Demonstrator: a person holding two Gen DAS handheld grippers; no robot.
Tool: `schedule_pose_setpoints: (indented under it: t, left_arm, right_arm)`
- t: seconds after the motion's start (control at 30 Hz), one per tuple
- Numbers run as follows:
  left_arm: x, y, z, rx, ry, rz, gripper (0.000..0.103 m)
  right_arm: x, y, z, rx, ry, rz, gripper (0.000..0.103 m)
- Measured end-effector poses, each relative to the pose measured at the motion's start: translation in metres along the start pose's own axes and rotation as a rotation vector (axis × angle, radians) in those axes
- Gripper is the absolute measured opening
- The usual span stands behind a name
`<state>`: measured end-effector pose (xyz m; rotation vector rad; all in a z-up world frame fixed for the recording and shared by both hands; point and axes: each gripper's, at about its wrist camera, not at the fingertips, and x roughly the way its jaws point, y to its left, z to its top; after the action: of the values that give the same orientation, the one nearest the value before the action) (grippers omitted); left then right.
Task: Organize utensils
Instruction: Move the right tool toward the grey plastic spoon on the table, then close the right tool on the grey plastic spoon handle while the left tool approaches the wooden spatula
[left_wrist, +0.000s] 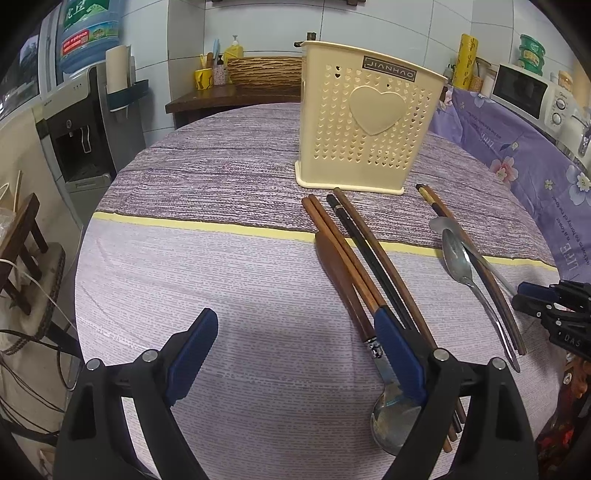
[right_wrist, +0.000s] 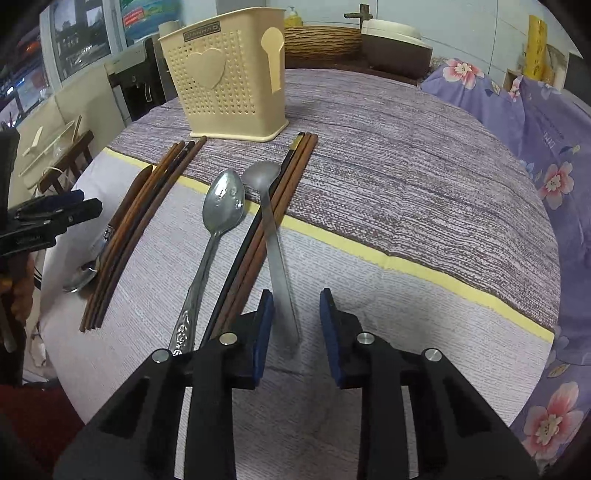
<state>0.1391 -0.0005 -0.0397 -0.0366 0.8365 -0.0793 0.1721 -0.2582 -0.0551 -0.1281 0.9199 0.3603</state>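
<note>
A cream perforated utensil holder (left_wrist: 369, 118) with a heart stands at the back of the round table; it also shows in the right wrist view (right_wrist: 229, 81). In front lie a left bundle of chopsticks (left_wrist: 354, 258) with a wooden-handled spoon (left_wrist: 388, 417), and a right group: chopsticks (right_wrist: 266, 229), a patterned steel spoon (right_wrist: 221, 210) and a plain steel spoon (right_wrist: 277, 251). My left gripper (left_wrist: 295, 354) is open, its right finger over the left bundle. My right gripper (right_wrist: 297, 325) is open, its jaws on either side of the plain spoon's handle end.
The table carries a purple striped cloth (left_wrist: 221, 184) with a yellow band. A floral purple cover (right_wrist: 546, 155) lies to the right. A water dispenser (left_wrist: 81, 122) stands on the left, a microwave (left_wrist: 528, 92) at the back right, a wooden bowl (left_wrist: 262, 70) behind.
</note>
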Motion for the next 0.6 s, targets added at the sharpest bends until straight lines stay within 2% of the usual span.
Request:
schedule_pose_setpoints:
  t: [0.03, 0.1, 0.2, 0.27, 0.33, 0.4, 0.5, 0.53, 0.57, 0.6]
  left_arm:
    - [0.0, -0.001, 0.0, 0.001, -0.001, -0.002, 0.086]
    - [-0.001, -0.004, 0.0, 0.003, -0.002, -0.005, 0.086]
    - [-0.002, -0.006, 0.0, 0.01, -0.006, -0.003, 0.086]
    - [-0.002, -0.006, 0.0, 0.01, -0.007, -0.001, 0.086]
    - [-0.002, -0.006, 0.0, 0.008, -0.006, 0.001, 0.086]
    - [-0.001, -0.005, 0.0, 0.005, -0.005, 0.001, 0.086]
    - [0.001, -0.006, 0.001, 0.004, 0.001, 0.001, 0.086]
    - [0.002, -0.006, 0.001, 0.005, 0.004, 0.001, 0.086]
    - [0.003, -0.007, 0.0, 0.007, 0.006, 0.003, 0.087]
    - [0.003, -0.007, 0.0, 0.01, 0.008, 0.007, 0.087]
  right_arm:
    - [0.001, 0.002, 0.001, -0.007, -0.005, -0.012, 0.016]
    - [0.003, 0.008, 0.002, -0.023, -0.017, -0.014, 0.01]
    - [0.003, 0.005, 0.008, 0.024, -0.045, -0.023, 0.01]
    - [-0.005, -0.008, 0.011, 0.108, -0.095, -0.007, 0.01]
    - [-0.013, -0.022, 0.013, 0.178, -0.12, -0.06, 0.01]
    - [-0.012, -0.025, 0.013, 0.17, -0.102, -0.106, 0.01]
    - [-0.005, -0.027, 0.007, 0.18, -0.053, -0.084, 0.012]
    - [-0.003, -0.026, 0.006, 0.174, -0.036, -0.096, 0.023]
    - [-0.003, -0.025, 0.004, 0.174, -0.034, -0.115, 0.045]
    - [-0.006, -0.026, 0.003, 0.182, -0.053, -0.128, 0.057]
